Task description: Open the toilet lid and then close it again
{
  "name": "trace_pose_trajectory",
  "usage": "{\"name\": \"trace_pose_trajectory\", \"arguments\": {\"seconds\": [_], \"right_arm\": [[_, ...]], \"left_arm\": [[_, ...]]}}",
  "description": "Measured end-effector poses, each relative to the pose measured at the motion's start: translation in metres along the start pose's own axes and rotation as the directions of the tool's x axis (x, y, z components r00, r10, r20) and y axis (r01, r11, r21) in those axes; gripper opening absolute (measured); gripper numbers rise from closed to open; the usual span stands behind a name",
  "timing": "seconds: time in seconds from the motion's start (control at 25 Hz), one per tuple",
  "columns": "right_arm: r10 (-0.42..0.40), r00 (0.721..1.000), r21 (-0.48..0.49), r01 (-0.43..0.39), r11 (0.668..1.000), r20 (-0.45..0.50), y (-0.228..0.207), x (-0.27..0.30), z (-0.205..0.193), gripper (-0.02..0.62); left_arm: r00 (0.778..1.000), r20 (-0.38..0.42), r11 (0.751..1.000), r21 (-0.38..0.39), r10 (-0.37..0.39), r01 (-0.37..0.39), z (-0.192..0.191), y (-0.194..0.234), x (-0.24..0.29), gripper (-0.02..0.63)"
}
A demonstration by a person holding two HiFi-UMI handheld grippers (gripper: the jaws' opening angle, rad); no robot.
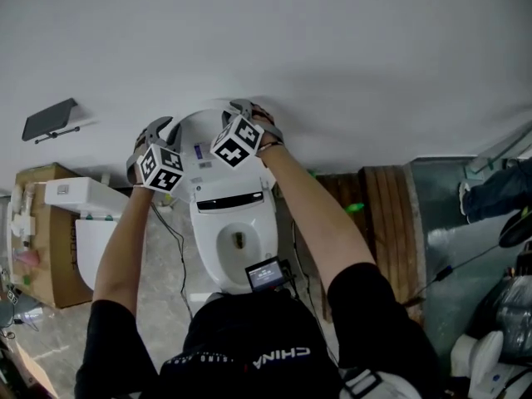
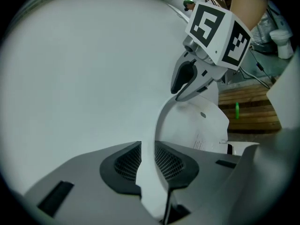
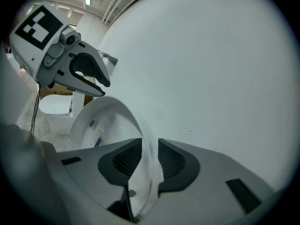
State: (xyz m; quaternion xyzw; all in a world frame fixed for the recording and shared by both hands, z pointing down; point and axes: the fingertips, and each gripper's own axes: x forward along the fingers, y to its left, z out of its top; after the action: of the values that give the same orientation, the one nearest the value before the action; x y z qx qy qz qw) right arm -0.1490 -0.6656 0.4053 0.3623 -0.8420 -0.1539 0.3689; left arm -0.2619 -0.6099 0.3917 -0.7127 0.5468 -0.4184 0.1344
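White wall [image 1: 332,40] backs the upright toilet lid [image 1: 202,135]. Left gripper [image 2: 147,165] and right gripper [image 3: 149,161] clamp its rim; opening looks done, closing remains.

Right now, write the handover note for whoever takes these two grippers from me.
Left gripper: shut on the left side of the toilet lid rim.
Right gripper: shut on the lid's right side.
Lid: raised upright, close to the wall, above the open bowl.
Done: lid opened.
Left: swing it back down over the bowl, then let go.
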Motion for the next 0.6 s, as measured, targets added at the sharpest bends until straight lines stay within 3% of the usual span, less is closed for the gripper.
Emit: {"name": "trace_pose_trajectory", "arguments": {"seconds": [0.12, 0.36, 0.48, 0.6], "right_arm": [[0.039, 0.998, 0.075, -0.042, 0.996, 0.046, -0.001, -0.016, 0.005, 0.137], [0.081, 0.985, 0.197, -0.111, 0.974, 0.153, -0.003, -0.066, -0.005, 0.136], [0.096, 0.974, 0.211, -0.140, 0.968, 0.206, 0.004, -0.089, -0.018, 0.051], [0.135, 0.958, 0.241, -0.197, 0.950, 0.253, 0.020, -0.110, -0.032, 0.025]], "left_arm": [[1.000, -0.003, 0.999, -0.047, -0.004, 0.003, -0.001, 0.002, -0.016, 0.074], [0.997, 0.072, 0.986, -0.163, -0.004, 0.016, 0.022, -0.021, -0.057, 0.072], [0.992, 0.127, 0.981, -0.190, -0.011, 0.035, 0.041, -0.043, -0.075, 0.038], [0.987, 0.160, 0.976, -0.212, -0.019, 0.053, 0.053, -0.070, -0.095, 0.011]]}}
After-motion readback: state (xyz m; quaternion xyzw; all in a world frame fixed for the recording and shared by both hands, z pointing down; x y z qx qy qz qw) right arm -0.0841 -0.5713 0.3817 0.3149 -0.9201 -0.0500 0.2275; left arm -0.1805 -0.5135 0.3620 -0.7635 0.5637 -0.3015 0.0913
